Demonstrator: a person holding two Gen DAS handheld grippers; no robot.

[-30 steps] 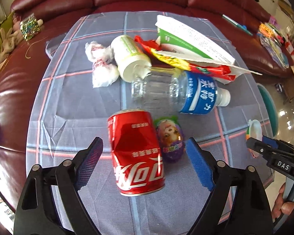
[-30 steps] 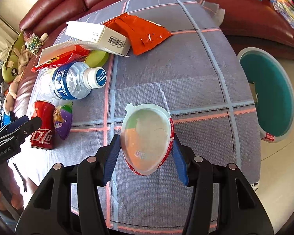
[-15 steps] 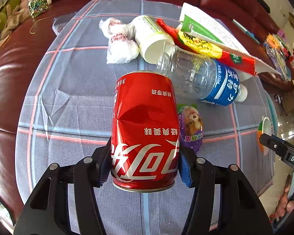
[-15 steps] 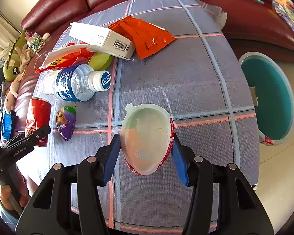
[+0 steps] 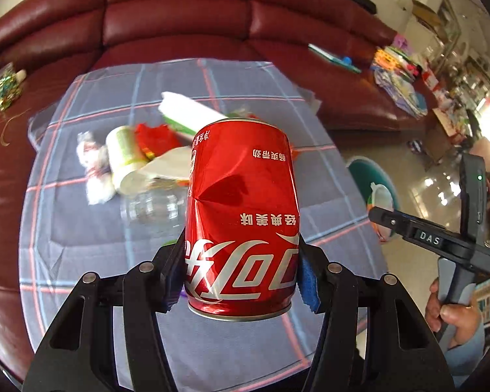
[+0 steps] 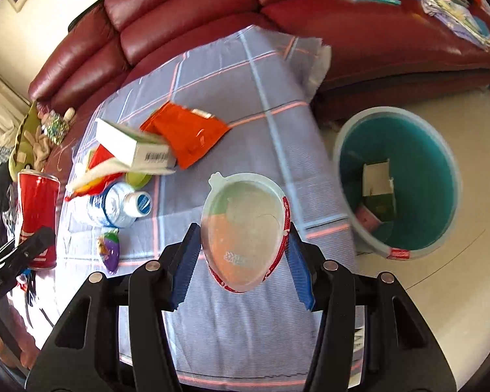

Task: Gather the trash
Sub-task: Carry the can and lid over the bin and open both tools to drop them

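My left gripper [image 5: 241, 281] is shut on a dented red cola can [image 5: 241, 225] and holds it upright above the table; the can also shows in the right wrist view [image 6: 36, 215]. My right gripper [image 6: 241, 261] is shut on an egg-shaped clear plastic cup [image 6: 245, 228] with a red rim, held above the table's right part. A teal trash bin [image 6: 398, 179] stands on the floor right of the table, with some trash inside.
On the checked tablecloth [image 6: 261, 98] lie a water bottle [image 6: 117, 205], a purple egg toy [image 6: 109, 250], a white box [image 6: 134, 150], an orange wrapper [image 6: 186, 134], a white-green cup [image 5: 124, 160] and crumpled wrappers [image 5: 93, 170]. A red sofa [image 5: 179, 16] surrounds the table.
My left gripper closed on the can and lifted it off the table. My right gripper lifted the cup and swung toward the bin, which now shows more fully.
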